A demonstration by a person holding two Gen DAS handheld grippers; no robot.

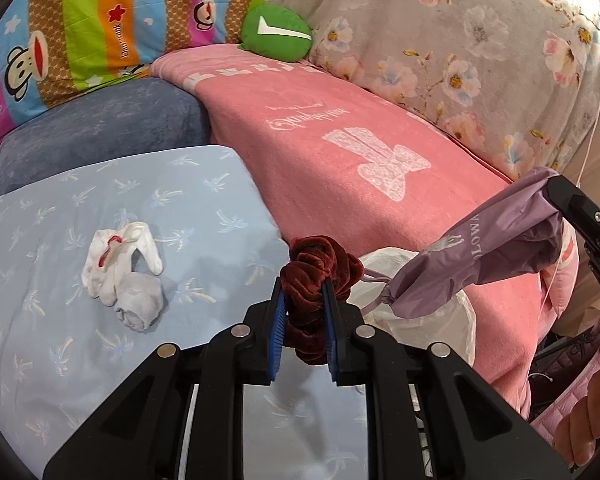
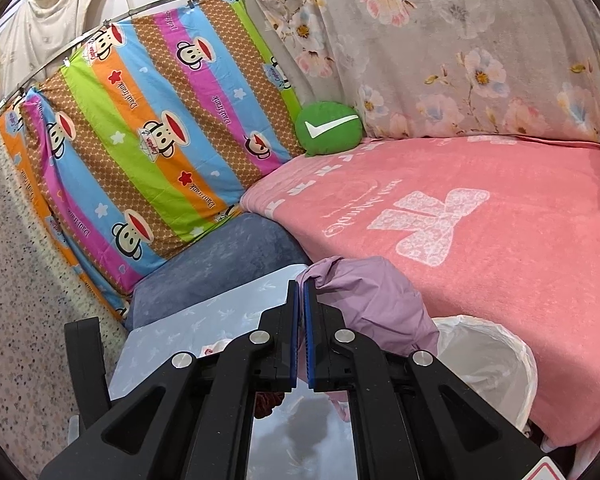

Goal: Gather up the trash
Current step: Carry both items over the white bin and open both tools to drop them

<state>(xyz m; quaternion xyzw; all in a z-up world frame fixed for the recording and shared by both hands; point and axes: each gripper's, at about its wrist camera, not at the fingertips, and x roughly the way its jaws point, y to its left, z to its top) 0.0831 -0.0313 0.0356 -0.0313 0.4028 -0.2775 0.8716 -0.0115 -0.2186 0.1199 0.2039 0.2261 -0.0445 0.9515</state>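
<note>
Left wrist view: left claw clamps a dark red velvet scrunchie at lower centre, its lower loop partly hidden behind the blue pads. White-lined bin sits just right, mostly covered by the purple drawstring bag. Balled socks lie at left on the light blue sheet. Right wrist view: right claw nearly closed, pinching the bag's edge at centre; bin's lower rim cut off.
</note>
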